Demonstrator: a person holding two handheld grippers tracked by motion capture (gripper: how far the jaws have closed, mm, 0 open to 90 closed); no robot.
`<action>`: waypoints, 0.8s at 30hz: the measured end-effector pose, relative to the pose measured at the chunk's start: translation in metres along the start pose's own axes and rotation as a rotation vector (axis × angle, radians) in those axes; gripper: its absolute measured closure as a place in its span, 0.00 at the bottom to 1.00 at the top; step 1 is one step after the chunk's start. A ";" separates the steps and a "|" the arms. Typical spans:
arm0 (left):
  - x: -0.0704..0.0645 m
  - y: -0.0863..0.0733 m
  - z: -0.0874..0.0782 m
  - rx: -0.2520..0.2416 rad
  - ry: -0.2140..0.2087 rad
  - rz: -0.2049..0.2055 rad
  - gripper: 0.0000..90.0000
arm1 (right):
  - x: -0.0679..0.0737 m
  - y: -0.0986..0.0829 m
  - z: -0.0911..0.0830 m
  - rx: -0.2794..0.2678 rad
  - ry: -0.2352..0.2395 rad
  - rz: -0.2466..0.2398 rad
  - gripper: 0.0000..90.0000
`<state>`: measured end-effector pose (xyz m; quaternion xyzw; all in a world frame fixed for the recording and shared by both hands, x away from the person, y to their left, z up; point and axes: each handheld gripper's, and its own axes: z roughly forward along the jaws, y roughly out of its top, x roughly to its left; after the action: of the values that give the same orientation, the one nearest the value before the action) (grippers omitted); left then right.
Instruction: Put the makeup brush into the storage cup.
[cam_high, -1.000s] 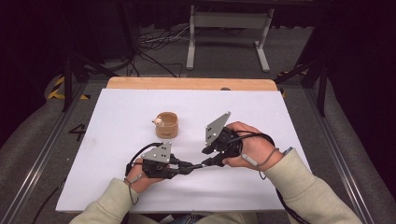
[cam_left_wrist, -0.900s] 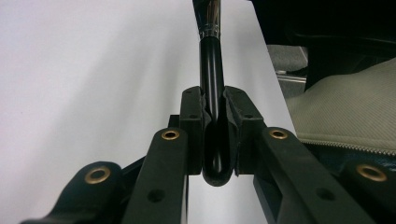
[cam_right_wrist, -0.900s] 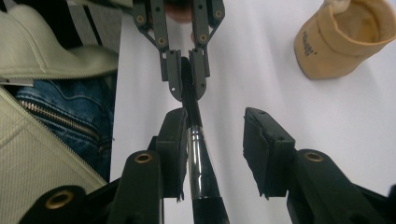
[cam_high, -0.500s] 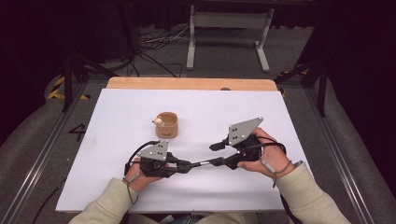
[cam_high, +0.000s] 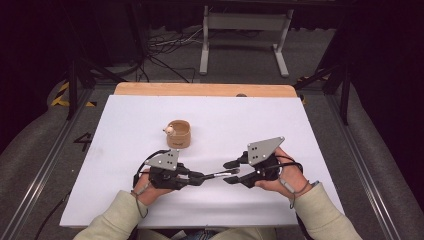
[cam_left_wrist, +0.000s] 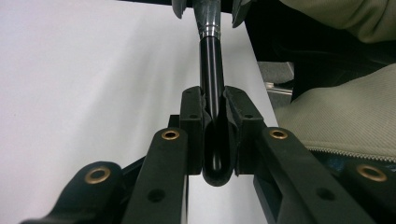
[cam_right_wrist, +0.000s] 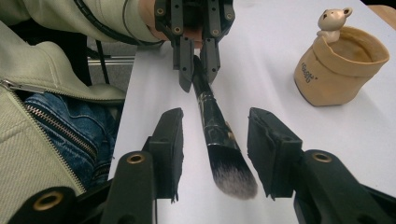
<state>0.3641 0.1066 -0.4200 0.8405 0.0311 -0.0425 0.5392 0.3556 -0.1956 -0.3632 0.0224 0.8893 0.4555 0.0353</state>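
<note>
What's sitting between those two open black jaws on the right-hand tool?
The bristle end of the makeup brush, apart from both jaws of the right gripper, as the right gripper view shows. The left gripper clamps its handle.

From my left gripper view, the brush (cam_left_wrist: 211, 65) runs off the top edge, so its bristles are cut away, and its handle end sits buried between the 2 jaws. From the high view the little figure (cam_high: 170, 131) on the cup (cam_high: 179, 134) rim is too small to make out.
</note>
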 end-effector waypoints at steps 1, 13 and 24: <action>0.000 0.000 0.000 -0.001 -0.002 -0.002 0.88 | 0.000 -0.001 0.001 0.001 0.000 0.003 0.63; 0.001 -0.001 0.001 0.004 -0.024 -0.005 0.88 | 0.002 -0.006 0.006 -0.026 0.009 -0.011 0.75; 0.003 -0.001 0.002 -0.011 -0.057 -0.013 0.87 | 0.003 -0.007 0.004 -0.029 0.020 0.002 0.83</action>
<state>0.3665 0.1051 -0.4218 0.8357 0.0214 -0.0700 0.5443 0.3529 -0.1967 -0.3714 0.0180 0.8830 0.4684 0.0261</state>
